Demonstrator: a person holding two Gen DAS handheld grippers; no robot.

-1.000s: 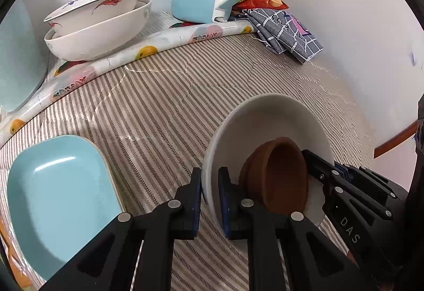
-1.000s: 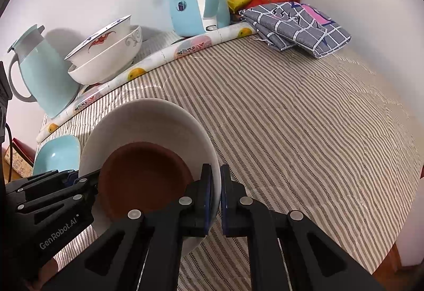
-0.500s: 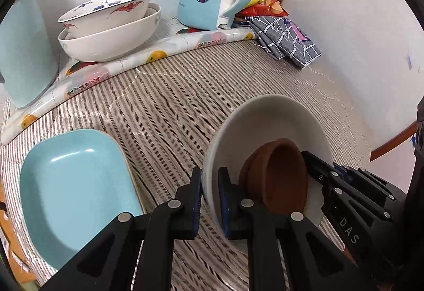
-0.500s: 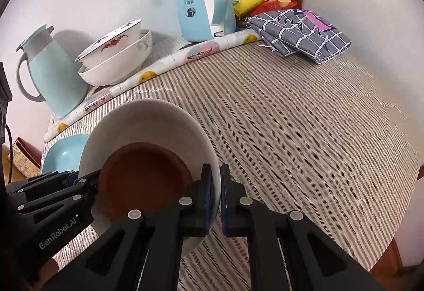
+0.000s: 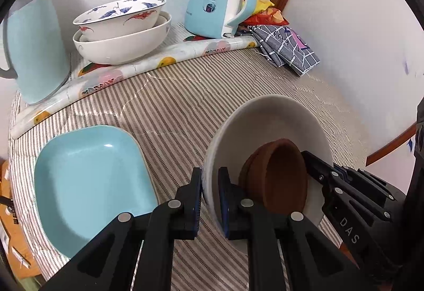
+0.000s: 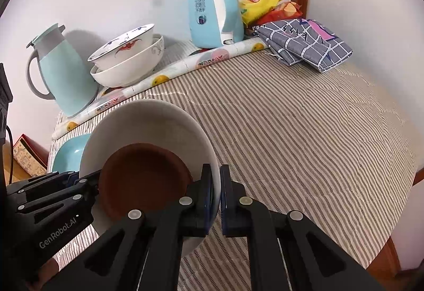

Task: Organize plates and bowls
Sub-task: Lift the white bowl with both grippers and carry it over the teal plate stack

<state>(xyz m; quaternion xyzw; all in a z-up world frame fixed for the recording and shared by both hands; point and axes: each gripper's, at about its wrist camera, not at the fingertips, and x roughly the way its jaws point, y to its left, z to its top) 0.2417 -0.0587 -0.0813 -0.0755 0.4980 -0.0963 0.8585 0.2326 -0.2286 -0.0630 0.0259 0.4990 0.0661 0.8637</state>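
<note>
A grey-white bowl [image 5: 270, 121] with a small brown bowl [image 5: 278, 174] inside it is held above the striped tablecloth [image 5: 185, 105]. My left gripper [image 5: 210, 190] is shut on its left rim. My right gripper [image 6: 216, 193] is shut on its right rim [image 6: 212, 158], with the brown bowl [image 6: 143, 179] just left of its fingers. A light blue square plate [image 5: 90, 179] lies on the table to the left and shows in the right wrist view [image 6: 69, 153]. Two stacked white patterned bowls [image 5: 122, 31] stand at the back, also in the right wrist view [image 6: 127, 60].
A blue kettle [image 5: 222, 4], a teal thermos jug [image 6: 61, 71], snack bags [image 6: 267, 4] and a folded checked cloth [image 6: 307, 44] stand along the back wall. A rolled fruit-print mat [image 5: 132, 71] lies across the table. The table edge [image 6: 397, 211] curves on the right.
Both grippers have lifted and drawn back with the bowl; the blue plate, stacked bowls and thermos show more fully. Both grips hold unchanged.
</note>
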